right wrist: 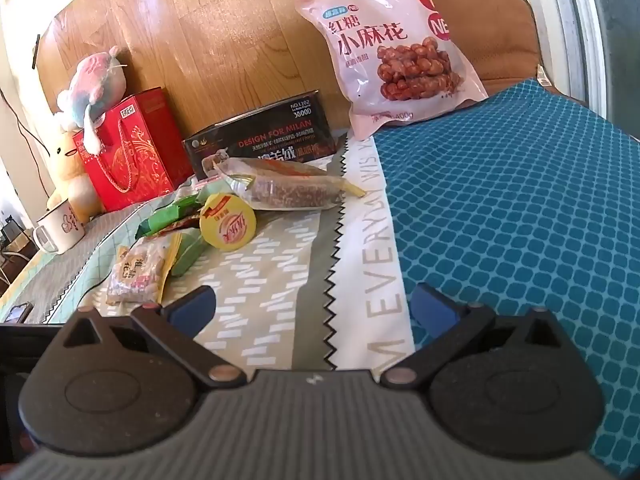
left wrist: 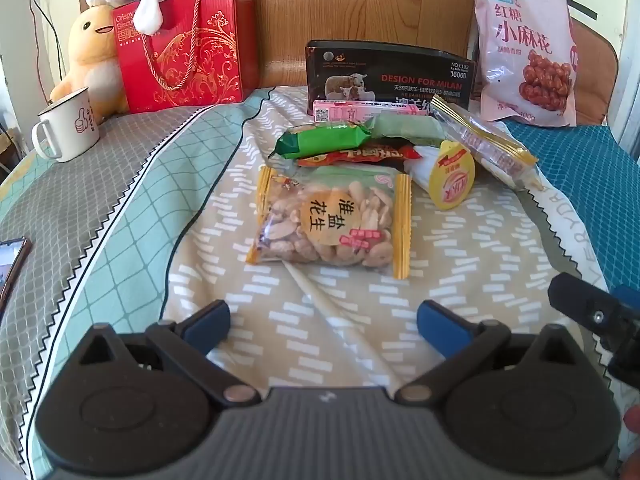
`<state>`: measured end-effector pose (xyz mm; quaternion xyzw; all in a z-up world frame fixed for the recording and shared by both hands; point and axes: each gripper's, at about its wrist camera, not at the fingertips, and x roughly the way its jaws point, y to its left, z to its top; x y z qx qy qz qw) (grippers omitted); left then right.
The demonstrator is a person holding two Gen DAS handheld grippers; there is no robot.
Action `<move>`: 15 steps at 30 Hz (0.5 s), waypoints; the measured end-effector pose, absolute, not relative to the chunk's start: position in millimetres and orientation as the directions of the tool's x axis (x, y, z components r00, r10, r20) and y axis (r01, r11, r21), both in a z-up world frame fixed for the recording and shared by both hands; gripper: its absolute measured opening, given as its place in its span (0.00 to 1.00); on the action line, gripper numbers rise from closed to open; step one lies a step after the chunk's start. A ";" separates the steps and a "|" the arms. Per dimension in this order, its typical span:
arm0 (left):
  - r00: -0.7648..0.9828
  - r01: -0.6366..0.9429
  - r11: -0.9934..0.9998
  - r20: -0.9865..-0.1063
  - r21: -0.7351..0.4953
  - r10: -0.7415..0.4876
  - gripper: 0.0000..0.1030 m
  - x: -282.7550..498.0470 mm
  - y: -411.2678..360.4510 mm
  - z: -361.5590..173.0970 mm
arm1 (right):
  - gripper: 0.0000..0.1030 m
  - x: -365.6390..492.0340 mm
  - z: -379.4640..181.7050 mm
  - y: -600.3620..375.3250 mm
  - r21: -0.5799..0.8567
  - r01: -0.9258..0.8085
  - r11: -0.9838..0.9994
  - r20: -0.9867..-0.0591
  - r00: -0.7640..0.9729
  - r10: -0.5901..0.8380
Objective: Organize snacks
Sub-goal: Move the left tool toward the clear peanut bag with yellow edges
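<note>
On the bed, a clear bag (left wrist: pixel 329 224) holds peanuts; both grippers' (left wrist: pixel 324 322) (right wrist: pixel 312 310) jaws gape wide, empty.

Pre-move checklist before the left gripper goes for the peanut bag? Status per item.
1. Left gripper open, fingers empty: ok.
2. Right gripper open, nothing held: ok.
3. Peanut bag lies flat straight ahead of the left gripper, top uncovered: ok.
4. Bedding between the left fingers and the bag free of objects: ok.
5. Bag separate from the pile: not ok; its far edge meets the red wrapper and sits near the yellow-lidded cup.
6. Right gripper out of the left one's path, seen at the left view's right edge: ok.
</note>
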<state>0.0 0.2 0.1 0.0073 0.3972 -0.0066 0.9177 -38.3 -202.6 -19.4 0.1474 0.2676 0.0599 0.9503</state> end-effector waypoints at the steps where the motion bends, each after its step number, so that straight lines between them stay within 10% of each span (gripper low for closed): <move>1: 0.686 0.018 1.000 -0.728 0.009 -0.006 1.00 -0.1 0.2 0.1 | 1.00 -38.5 -19.3 -202.7 0.310 -0.035 0.950 -0.492 0.849 0.192; 15: 0.704 0.043 0.999 -0.710 -0.003 -0.032 1.00 -9.6 3.2 2.6 | 1.00 -34.9 -19.8 -198.2 0.270 -0.044 0.962 -0.499 0.848 0.178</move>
